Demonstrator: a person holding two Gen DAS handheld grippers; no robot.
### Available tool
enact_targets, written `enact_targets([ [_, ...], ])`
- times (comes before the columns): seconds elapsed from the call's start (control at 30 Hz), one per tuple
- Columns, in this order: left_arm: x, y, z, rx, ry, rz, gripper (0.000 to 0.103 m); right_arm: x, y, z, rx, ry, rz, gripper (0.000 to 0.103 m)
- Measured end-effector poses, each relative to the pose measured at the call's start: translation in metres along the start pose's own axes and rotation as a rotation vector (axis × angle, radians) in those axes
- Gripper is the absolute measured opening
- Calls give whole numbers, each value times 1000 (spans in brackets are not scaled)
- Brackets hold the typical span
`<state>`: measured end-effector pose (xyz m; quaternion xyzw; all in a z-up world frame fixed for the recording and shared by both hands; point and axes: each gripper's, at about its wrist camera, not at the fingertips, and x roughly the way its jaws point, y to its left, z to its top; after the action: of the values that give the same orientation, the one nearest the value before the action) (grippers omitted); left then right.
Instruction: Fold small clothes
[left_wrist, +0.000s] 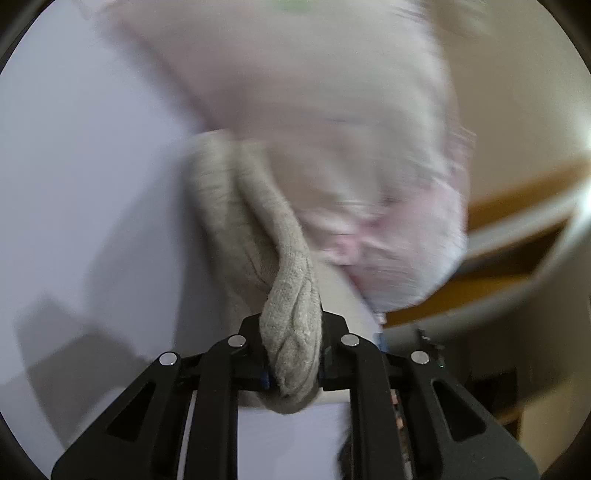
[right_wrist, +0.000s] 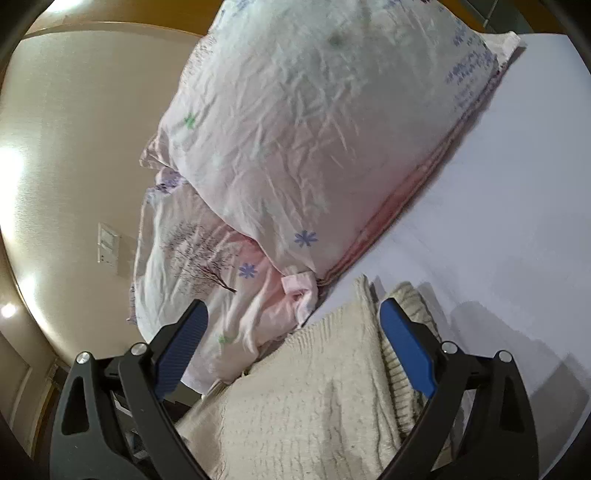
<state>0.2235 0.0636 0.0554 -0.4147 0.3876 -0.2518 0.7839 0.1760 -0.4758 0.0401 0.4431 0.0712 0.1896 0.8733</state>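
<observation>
The left wrist view looks forward close along its gripper (left_wrist: 291, 354), blurred, with the knit (left_wrist: 258, 236) at centre and the pillow (left_wrist: 332, 122) above. The right wrist view looks down past its gripper (right_wrist: 293, 347), sharp. Both share knit (right_wrist: 303, 398), pillow (right_wrist: 314, 129) and sheet (right_wrist: 498, 221).
</observation>
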Motion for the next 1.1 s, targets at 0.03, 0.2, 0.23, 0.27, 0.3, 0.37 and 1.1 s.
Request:
enact_targets([
  [0.03,10,-24,0,62,7,-26,16,-3,1,2,-7,-8,5,94],
  [0.2,129,-142,-53,388,216,-156,16,-25,7,14,-89,-90,-52,94],
  [0.23,157,-157,-70,448,270,-149,16,-27,6,16,-97,-97,-73,94],
  [0.27,190,-172,-92,529,338,-124,16,-28,4,20,-104,-96,-95,94],
  [0.3,215,-180,-110,572,396,-101,16,-27,0,24,-107,-80,-118,94],
  [0.37,243,-185,-129,554,489,-118,17,-26,-8,29,-93,-46,-145,94],
  [1.1,199,-83,-85,306,333,180,80,35,-19,-5,-141,449,-238,54],
])
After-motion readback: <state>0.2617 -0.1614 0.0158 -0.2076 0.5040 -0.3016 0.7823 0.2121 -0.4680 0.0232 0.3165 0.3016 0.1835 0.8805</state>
